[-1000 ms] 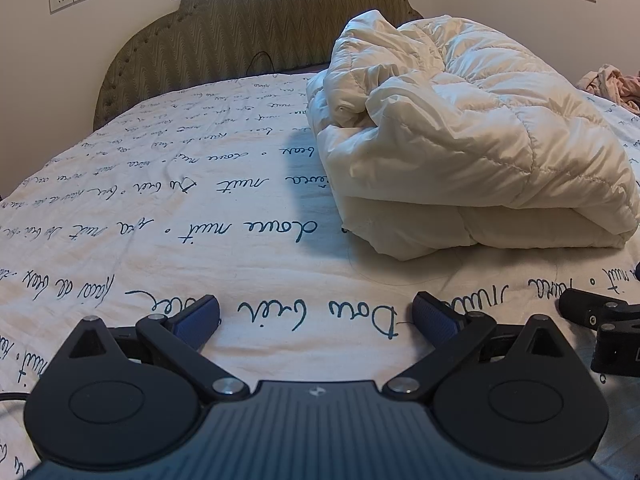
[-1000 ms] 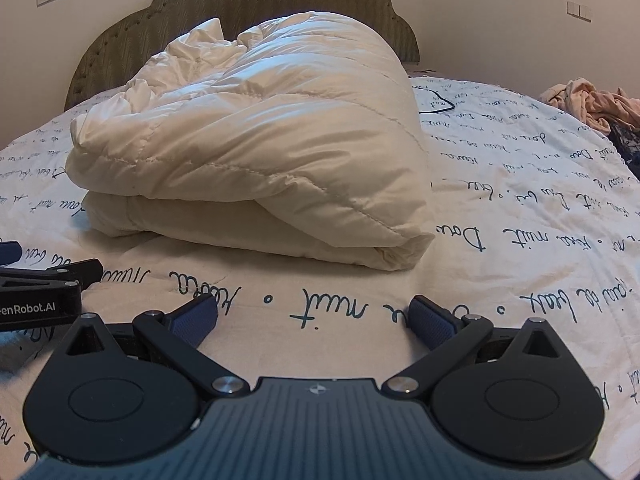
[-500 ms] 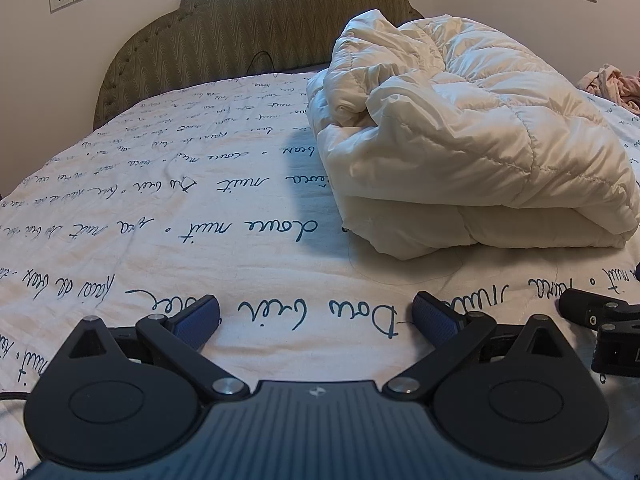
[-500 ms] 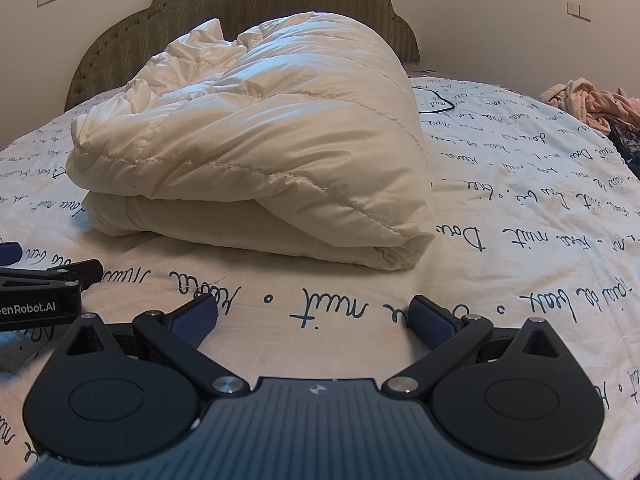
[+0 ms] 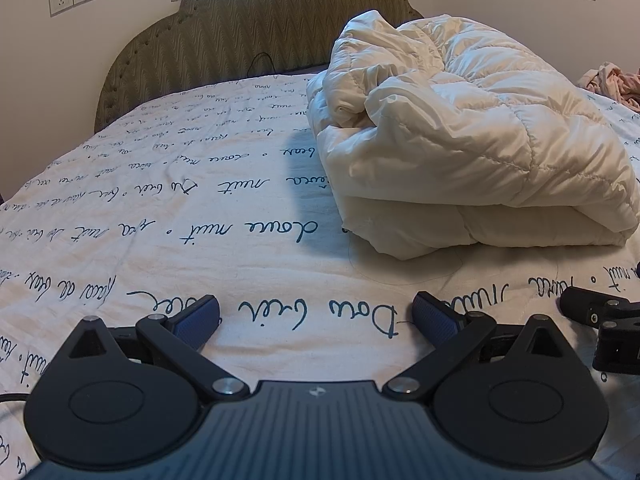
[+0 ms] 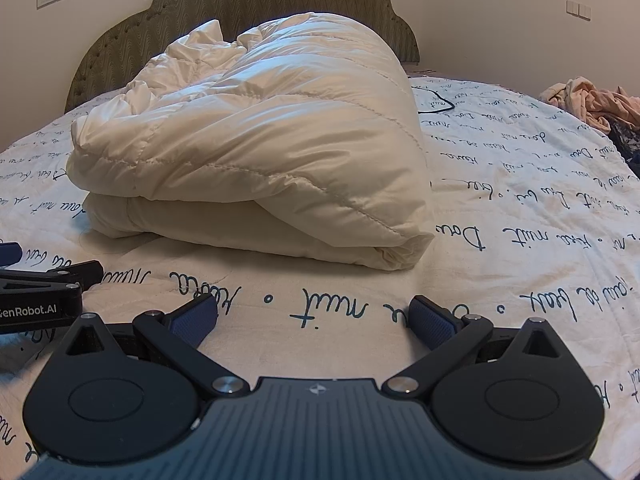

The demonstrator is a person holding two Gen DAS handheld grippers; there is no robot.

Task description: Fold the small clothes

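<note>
Both grippers rest spread and empty on the bed, a doubled-over cream quilted garment ahead of them.

The left gripper (image 5: pixel 316 314) and right gripper (image 6: pixel 314 314) lie on the script-printed bedspread (image 5: pixel 160 208), holding nothing. The puffy garment (image 6: pixel 256 168) lies near, ahead of the right gripper and ahead-right of the left, already doubled over (so this fits either a pause mid-fold or a finished fold). Loose pink clothes (image 6: pixel 592 100) sit well apart, far right.
</note>
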